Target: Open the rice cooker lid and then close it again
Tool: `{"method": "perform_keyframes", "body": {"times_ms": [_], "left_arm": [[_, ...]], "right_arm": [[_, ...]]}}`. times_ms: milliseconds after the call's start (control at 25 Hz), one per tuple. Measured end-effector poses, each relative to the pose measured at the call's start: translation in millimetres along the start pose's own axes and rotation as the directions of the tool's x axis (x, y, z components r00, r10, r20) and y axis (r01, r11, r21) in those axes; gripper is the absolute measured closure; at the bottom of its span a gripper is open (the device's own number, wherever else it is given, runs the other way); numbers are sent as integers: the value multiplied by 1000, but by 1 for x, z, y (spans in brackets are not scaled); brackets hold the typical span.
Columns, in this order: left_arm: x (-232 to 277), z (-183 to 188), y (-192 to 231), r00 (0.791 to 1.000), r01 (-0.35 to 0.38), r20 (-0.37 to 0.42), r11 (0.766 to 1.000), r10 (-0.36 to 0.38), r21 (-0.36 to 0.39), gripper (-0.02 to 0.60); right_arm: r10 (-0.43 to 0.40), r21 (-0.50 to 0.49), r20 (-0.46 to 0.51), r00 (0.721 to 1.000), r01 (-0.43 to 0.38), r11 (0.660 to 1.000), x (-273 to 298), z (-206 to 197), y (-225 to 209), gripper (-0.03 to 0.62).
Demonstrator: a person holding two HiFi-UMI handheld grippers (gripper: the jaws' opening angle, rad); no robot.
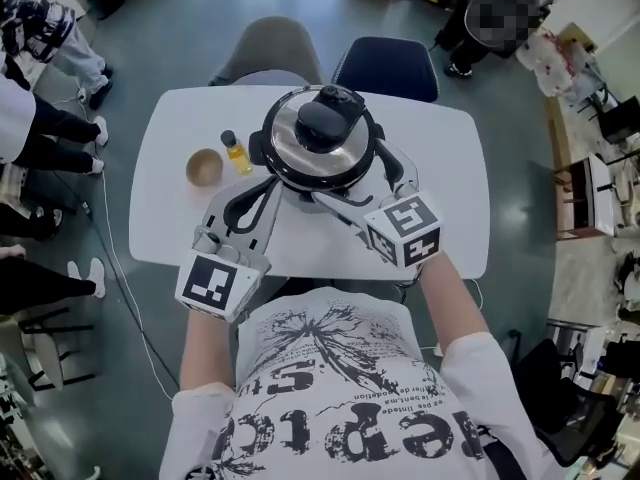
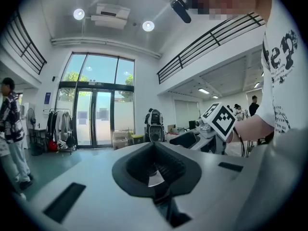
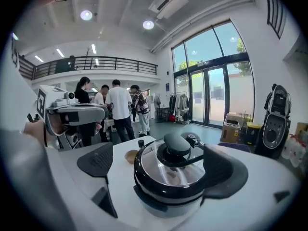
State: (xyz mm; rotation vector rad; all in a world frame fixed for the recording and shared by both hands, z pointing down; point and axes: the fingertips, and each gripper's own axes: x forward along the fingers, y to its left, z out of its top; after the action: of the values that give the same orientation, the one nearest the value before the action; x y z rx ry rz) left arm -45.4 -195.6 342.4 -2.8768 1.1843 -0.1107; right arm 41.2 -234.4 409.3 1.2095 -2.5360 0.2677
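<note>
The rice cooker (image 1: pixel 320 140) stands mid-table with its shiny steel lid (image 3: pixel 163 170) down and a dark knob (image 3: pixel 177 145) on top. My right gripper (image 1: pixel 355 180) is open at the cooker's near right side. In the right gripper view its two black pads (image 3: pixel 96 162) straddle the cooker body without touching the lid. My left gripper (image 1: pixel 262 190) rests just left of the cooker's front, shut with nothing held. In the left gripper view its pads (image 2: pixel 154 170) are pressed together and the cooker is out of sight; only the right gripper's marker cube (image 2: pixel 221 119) shows.
A small wooden bowl (image 1: pixel 204 167) and a little bottle of yellow liquid (image 1: pixel 236 154) stand left of the cooker on the white table (image 1: pixel 450 168). Two chairs (image 1: pixel 385 68) sit at the far edge. People stand at the left (image 1: pixel 40 118), and a cable runs over the floor.
</note>
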Motion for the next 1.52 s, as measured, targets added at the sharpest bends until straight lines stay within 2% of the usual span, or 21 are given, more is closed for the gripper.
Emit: {"method": "perform_keyframes", "body": {"times_ms": [160,400,640,840,1040,1200,1320,1520], "left_arm": [[23,5,30,998,59,-7,998,-58,32,569],[46,-1,62,993,117,-5,992,-117,42,569],[62,0,81,986,161,22,986,-162,52,569],[76,-3,91,981,193,17,979,-195,57,568],[79,-4,96,980,198,26,980,-199,29,569],[87,0,99,977,206,43,978,-207,24,569],[90,-1,101,975,216,43,976,-217,28,569],[89,-5,101,975,220,27,975,-221,26,569]], "right_arm": [[-9,-11,-154,988,7,1000,42,7,-20,11],[-16,-62,-314,949,-3,998,86,13,-43,45],[11,-112,-458,889,-70,991,116,4,-50,77],[17,-115,-565,825,-100,988,133,-8,-63,105],[44,-54,-637,770,-101,993,139,-21,-62,129],[36,-66,-690,723,-112,992,137,-26,-63,136],[35,-80,-727,686,-136,988,138,-25,-59,172],[71,-64,-746,663,-178,982,134,-25,-55,209]]}}
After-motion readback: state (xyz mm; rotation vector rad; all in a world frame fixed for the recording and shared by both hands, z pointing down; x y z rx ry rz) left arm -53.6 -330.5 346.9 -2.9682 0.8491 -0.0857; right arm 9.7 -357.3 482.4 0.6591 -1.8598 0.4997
